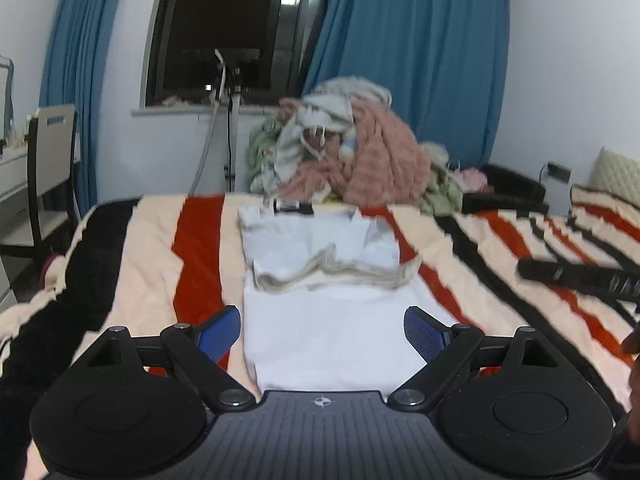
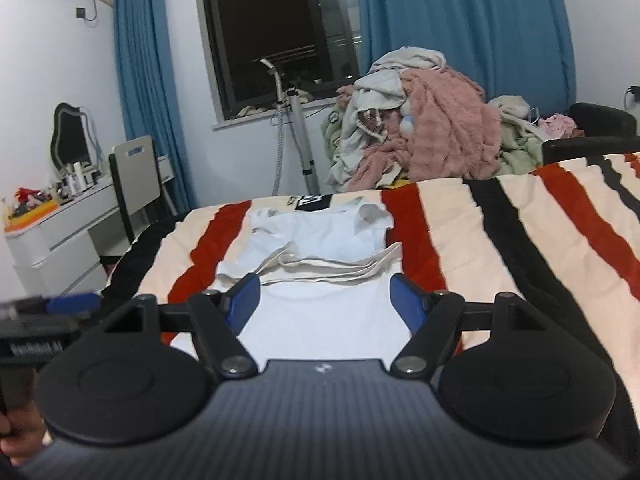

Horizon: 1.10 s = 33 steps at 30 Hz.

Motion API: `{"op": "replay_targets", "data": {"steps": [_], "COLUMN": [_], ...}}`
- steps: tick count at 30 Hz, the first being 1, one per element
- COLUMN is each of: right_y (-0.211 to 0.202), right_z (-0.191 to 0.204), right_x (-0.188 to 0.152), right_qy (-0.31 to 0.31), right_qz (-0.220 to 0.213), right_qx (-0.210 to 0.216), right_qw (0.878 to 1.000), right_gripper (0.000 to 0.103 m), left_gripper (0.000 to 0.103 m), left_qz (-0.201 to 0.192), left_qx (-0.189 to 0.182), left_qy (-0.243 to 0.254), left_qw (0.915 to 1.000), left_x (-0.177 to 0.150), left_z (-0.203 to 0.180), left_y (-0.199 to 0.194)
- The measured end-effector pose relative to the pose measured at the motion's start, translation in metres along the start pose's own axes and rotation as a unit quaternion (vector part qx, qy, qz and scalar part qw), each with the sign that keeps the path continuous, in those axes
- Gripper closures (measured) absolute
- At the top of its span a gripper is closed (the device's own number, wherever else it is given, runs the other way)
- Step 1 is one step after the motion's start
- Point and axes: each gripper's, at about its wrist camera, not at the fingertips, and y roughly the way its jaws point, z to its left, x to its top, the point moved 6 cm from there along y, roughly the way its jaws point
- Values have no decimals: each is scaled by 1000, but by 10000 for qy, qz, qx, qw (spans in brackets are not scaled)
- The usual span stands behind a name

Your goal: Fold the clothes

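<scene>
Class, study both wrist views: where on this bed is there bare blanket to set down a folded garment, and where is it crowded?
Bare striped blanket lies left of the white garment, out to the black edge band, and more to its right toward the bed's far side. The heap of unfolded clothes crowds the far edge. Both the left gripper and right gripper are open over the garment.

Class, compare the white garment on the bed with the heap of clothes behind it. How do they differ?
The white garment lies spread flat; the clothes heap is piled and crumpled. The garment is one pale colour; the heap mixes pink, green and grey. Both are unfinished laundry.
</scene>
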Motion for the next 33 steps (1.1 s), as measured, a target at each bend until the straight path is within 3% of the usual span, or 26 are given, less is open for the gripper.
{"op": "replay_targets", "data": {"steps": [4, 6, 8, 11, 14, 17, 21, 23, 25, 26, 28, 29, 31, 33], "right_y": [10, 16, 22, 36, 46, 55, 81, 90, 98, 101, 109, 112, 118, 115], "right_z": [-7, -8, -11, -24, -39, -44, -44, -46, -51, -54, -62, -64, -70, -69], "right_x": [-8, -14, -19, -34, -60, -82, -111, -118, -120, -121, -121, -120, -120, -118], "right_qy": [53, 83, 267, 985, 2148, 3008, 4345, 4620, 4684, 4712, 4776, 4806, 4866, 4835], "right_qz": [188, 397, 582, 1133, 1736, 2124, 2475, 2430, 2298, 2226, 2031, 1963, 1826, 1762], "right_qx": [-120, -168, -138, 93, 495, 715, 935, 757, 504, 375, 156, 126, 67, 94], "right_qw": [9997, 9990, 9979, 9886, 9598, 9270, 8609, 8496, 8516, 8527, 8546, 8546, 8543, 8574], "right_gripper": [29, 29, 30, 29, 29, 29, 34, 35, 37, 42, 53, 65, 90, 93], "left_gripper": [13, 13, 13, 17, 19, 19, 22, 32, 43, 54, 68, 78, 85, 93], "left_qz": [282, 547, 874, 1463, 1714, 1715, 1553, 1430, 1345, 1319, 1270, 1232, 1111, 989], "left_qx": [-253, -479, -721, -967, -925, -1144, -1279, -1384, -1324, -1299, -1214, -1177, -1138, -1098], "left_qy": [-363, -798, -1357, -2378, -2990, -3398, -3871, -4106, -4294, -4360, -4388, -4353, -4213, -4071], "left_qw": [9986, 9942, 9843, 9553, 9342, 9176, 8998, 8898, 8832, 8807, 8812, 8840, 8929, 9014], "left_x": [-12, -21, -32, -54, -69, -74, -78, -80, -83, -84, -85, -84, -80, -76], "left_z": [7, 15, 24, 43, 59, 68, 77, 82, 89, 92, 98, 98, 95, 91], "left_y": [14, 28, 44, 71, 87, 98, 119, 128, 136, 140, 144, 145, 142, 140]}}
